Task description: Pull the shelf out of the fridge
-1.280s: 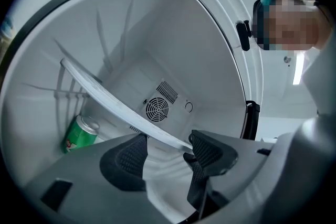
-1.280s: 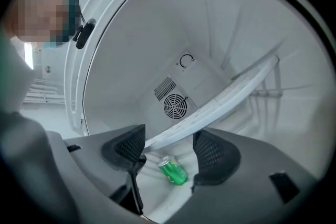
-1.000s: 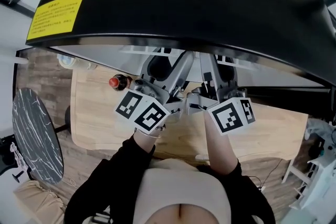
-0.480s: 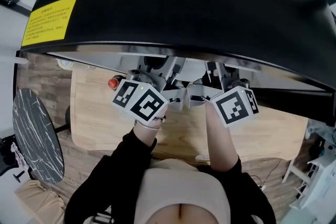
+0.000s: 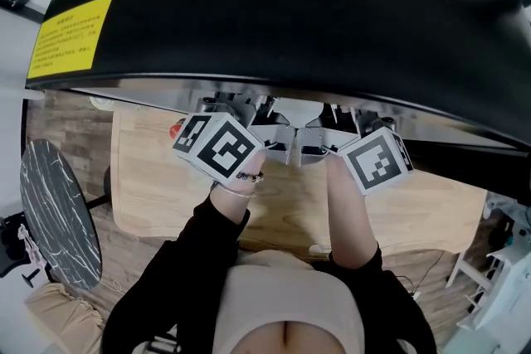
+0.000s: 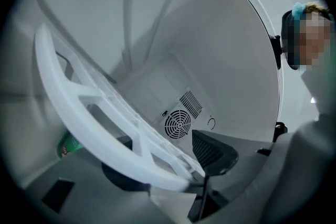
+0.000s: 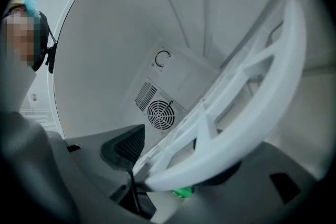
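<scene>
The white plastic shelf slants across the fridge's pale interior, its thick curved rim running from upper left to lower middle. My left gripper is shut on that rim, with one dark ribbed finger on one side and the other finger beneath. In the right gripper view the same shelf slants the other way. My right gripper is shut on its rim beside its dark finger. In the head view both marker cubes sit at the fridge opening, and the jaws are hidden under the black fridge top.
A round fan grille sits on the fridge's back wall. Something green lies under the shelf. Below the fridge are a wooden table with a red-capped bottle and a dark marble round table. A yellow label marks the fridge top.
Both grippers have moved forward into the fridge. Their arms and jaws, visible a second ago, are now hidden under the fridge top, and the bottle is mostly covered.
</scene>
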`<state>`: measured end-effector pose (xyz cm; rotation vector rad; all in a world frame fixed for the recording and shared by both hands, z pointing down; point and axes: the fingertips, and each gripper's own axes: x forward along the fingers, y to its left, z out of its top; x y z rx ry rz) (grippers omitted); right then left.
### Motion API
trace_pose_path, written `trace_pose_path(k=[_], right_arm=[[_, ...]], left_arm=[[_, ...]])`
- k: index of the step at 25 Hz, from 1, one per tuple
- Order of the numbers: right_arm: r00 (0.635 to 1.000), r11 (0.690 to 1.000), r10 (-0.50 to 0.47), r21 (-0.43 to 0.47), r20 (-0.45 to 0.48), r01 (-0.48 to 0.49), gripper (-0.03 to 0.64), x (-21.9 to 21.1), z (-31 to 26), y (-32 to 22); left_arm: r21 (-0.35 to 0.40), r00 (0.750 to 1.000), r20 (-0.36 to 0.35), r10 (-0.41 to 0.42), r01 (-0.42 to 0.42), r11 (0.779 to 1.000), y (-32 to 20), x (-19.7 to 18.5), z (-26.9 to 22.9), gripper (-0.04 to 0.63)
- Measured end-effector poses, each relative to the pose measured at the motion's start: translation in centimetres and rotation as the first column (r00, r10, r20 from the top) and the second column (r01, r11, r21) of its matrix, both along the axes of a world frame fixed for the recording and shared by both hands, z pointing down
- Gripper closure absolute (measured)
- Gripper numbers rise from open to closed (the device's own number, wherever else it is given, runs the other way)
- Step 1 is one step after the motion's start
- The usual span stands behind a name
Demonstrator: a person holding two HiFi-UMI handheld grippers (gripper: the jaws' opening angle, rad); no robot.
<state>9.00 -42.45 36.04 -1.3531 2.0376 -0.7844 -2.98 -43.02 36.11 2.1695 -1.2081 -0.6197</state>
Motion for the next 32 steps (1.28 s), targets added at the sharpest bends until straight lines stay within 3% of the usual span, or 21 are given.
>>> trace_pose_path(k=[9, 12, 15, 32], right_arm=[[1.000, 1.000, 0.013, 0.007, 0.003, -0.013, 0.338, 0.1, 0.2, -0.2], [0.999, 1.000, 0.012, 0.009, 0.046, -0.012, 0.419, 0.1, 0.2, -0.1], [0.997, 1.000, 0.022, -0.007, 0.072, -0.022, 0.444, 0.3, 0.3, 0.0], [0.997, 0.999, 0.037, -0.011, 0.074, -0.036, 0.456, 0.2, 0.5, 0.9]], left_arm=[[0.004, 1.000, -0.019, -0.016, 0.017, 1.000, -0.1, -0.1, 0.3, 0.368], [0.003, 1.000, -0.024, -0.014, 0.014, 1.000, -0.1, -0.1, 0.3, 0.390], [0.007, 0.999, -0.038, -0.011, 0.011, 1.000, -0.1, -0.1, 0.2, 0.398], [-0.001, 0.999, -0.035, -0.008, 0.008, 1.000, 0.7, -0.3, 0.4, 0.403]])
